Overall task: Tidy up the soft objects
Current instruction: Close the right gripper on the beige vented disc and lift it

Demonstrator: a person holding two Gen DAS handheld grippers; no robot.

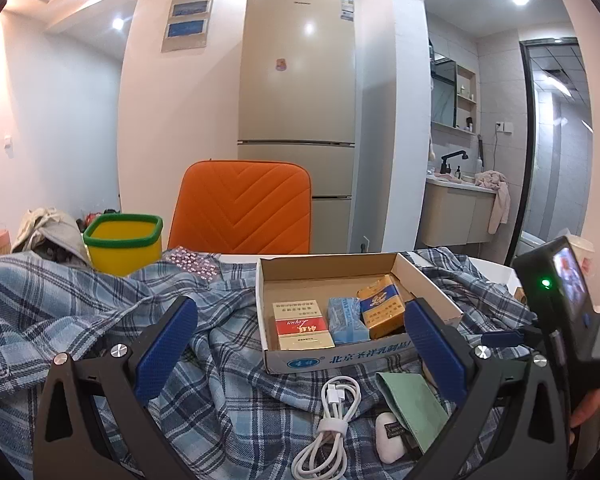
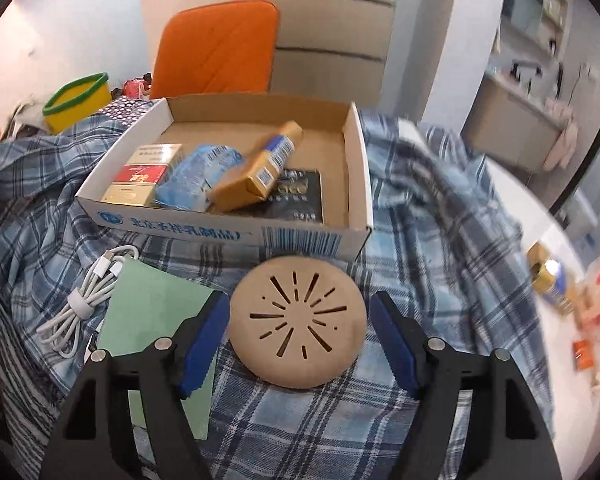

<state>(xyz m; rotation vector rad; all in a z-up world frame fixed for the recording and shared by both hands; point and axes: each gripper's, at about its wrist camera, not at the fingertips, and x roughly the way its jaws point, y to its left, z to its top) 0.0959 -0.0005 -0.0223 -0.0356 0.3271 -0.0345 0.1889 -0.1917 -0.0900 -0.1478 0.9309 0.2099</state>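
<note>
Between the blue pads of the right claw [image 2: 298, 344] sits a round tan disc with radiating slots [image 2: 298, 322], lying flat on the blue plaid cloth [image 2: 420, 208] that covers the surface. The jaws stand wide, one pad at each side of the disc's rim with a sliver of gap showing; it grips nothing yet. The disc looks like a light, rubbery or foam pad, so it should flex rather than crack. My judgement is that a pinch across the rim at its widest line will hold, though a thin flat edge may slide out or buckle, and the cloth may bunch up with it.

Just left of that claw lies a pale green flat sleeve [image 2: 152, 312], and beyond it a coiled white charging cable [image 2: 86, 300], limp and likely to sag.

Ahead of both claws stands an open cardboard box with blue printing [image 2: 236, 232], holding a red-and-white carton [image 2: 144, 174], a crinkly blue packet [image 2: 198, 178] and a gold carton [image 2: 256, 174] tipped against it.

The left claw [image 1: 300, 346] hovers spread wide and empty above the cloth. Below it lies a small white pebble-shaped case [image 1: 390, 436], smooth and probably slippery.
</note>
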